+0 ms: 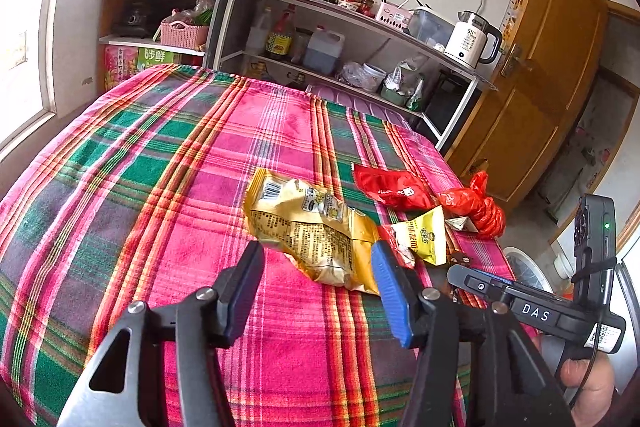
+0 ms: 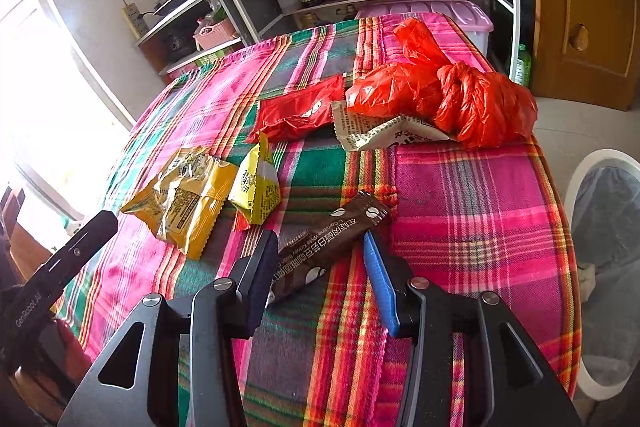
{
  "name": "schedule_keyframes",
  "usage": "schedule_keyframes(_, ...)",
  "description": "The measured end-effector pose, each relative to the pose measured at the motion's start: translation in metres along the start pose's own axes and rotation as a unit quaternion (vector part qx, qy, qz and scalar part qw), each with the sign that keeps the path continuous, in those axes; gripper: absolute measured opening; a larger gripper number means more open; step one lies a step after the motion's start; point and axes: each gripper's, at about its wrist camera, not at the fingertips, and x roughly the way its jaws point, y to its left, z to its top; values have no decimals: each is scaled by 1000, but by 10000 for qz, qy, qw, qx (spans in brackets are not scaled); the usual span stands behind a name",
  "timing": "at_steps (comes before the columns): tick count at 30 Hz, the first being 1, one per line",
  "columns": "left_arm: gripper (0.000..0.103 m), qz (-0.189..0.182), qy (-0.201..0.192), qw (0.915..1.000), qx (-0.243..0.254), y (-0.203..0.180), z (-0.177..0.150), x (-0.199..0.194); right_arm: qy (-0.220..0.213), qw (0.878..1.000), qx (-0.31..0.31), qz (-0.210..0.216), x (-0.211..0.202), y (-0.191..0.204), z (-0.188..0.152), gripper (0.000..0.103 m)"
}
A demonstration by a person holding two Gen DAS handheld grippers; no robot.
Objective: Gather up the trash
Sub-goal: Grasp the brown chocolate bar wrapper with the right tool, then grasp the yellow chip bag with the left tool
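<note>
A table draped in a pink, green and red plaid cloth [image 1: 168,187] is seen from both wrist cameras, and the trash is scattered across its far right part. The left gripper [image 1: 318,263] is held spread wide above the cloth, nothing between its jaws; just ahead of it a large crumpled yellow wrapper [image 1: 308,227] is lying flat, its near edge close to the blue-padded finger [image 1: 390,291]. Beside that, a small yellow packet [image 2: 258,187] is propped up on the cloth, touching the big wrapper's right side.

The right gripper [image 2: 320,251] is parted about halfway, and a brown bar wrapper [image 2: 332,239] is lying slantwise between its jaws; the wrapper's lower end is seen against the dark finger [image 2: 260,275], while a gap is left on the blue side, so no squeeze is shown. Whether it rests fully on the cloth cannot be told.

Farther back, a red flat packet [image 2: 300,111] is stretched out, a white printed wrapper [image 2: 376,131] is tucked just beside it, and a knotted red plastic bag [image 2: 460,95] is heaped at the table's right edge, overlapping the white one. Below that edge, on the floor, a white-rimmed bin [image 2: 576,183] with a pale liner is visible. Shelves of kitchenware [image 1: 320,39] are lined up behind the table.
</note>
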Motion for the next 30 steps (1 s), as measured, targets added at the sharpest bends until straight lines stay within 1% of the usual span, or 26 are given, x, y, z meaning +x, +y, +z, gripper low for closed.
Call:
schedule_keyframes(4,58,197,196,9994,-194,9,2,11,0,9996,-164,-209,7,11,4,46)
schedule_keyframes(8,58,360,444,9978,-341,13,4,26,18,9974,-472,-553,13,23,6,46)
schedule_keyframes(11,58,433,597,9960,-503,15,6,38,36,9970,-517,-572,13,22,5,46)
schedule_keyframes(13,58,484,609,9952,-594,17,7,43,49,9959,-579,-698,12,21,5,38)
schedule_keyframes(14,58,521,579,9952,-585,16,7,43,53,9955,-595,-738,12,19,5,32)
schedule_keyframes(16,58,520,562,9955,-553,11,7,46,57,9958,-595,-695,11,17,5,31)
schedule_keyframes(17,58,518,567,9956,-529,8,7,48,54,9956,-601,-713,10,16,4,27)
schedule_keyframes(18,56,530,575,9957,-492,5,7,49,49,9958,-587,-702,10,14,4,25)
schedule_keyframes(20,39,517,596,9960,-418,0,7,52,45,9962,-578,-657,9,12,4,24)
schedule_keyframes(21,36,523,619,9959,-391,-1,9,54,42,9962,-588,-641,7,11,3,24)
schedule_keyframes(23,25,505,626,9961,-364,-3,9,54,34,9963,-610,-605,5,9,1,23)
schedule_keyframes(25,21,499,573,9965,-359,-4,9,52,21,9966,-604,-554,4,7,0,22)
schedule_keyframes(30,17,377,420,9980,-289,-6,8,41,-21,9977,-534,-410,-5,-1,-4,22)
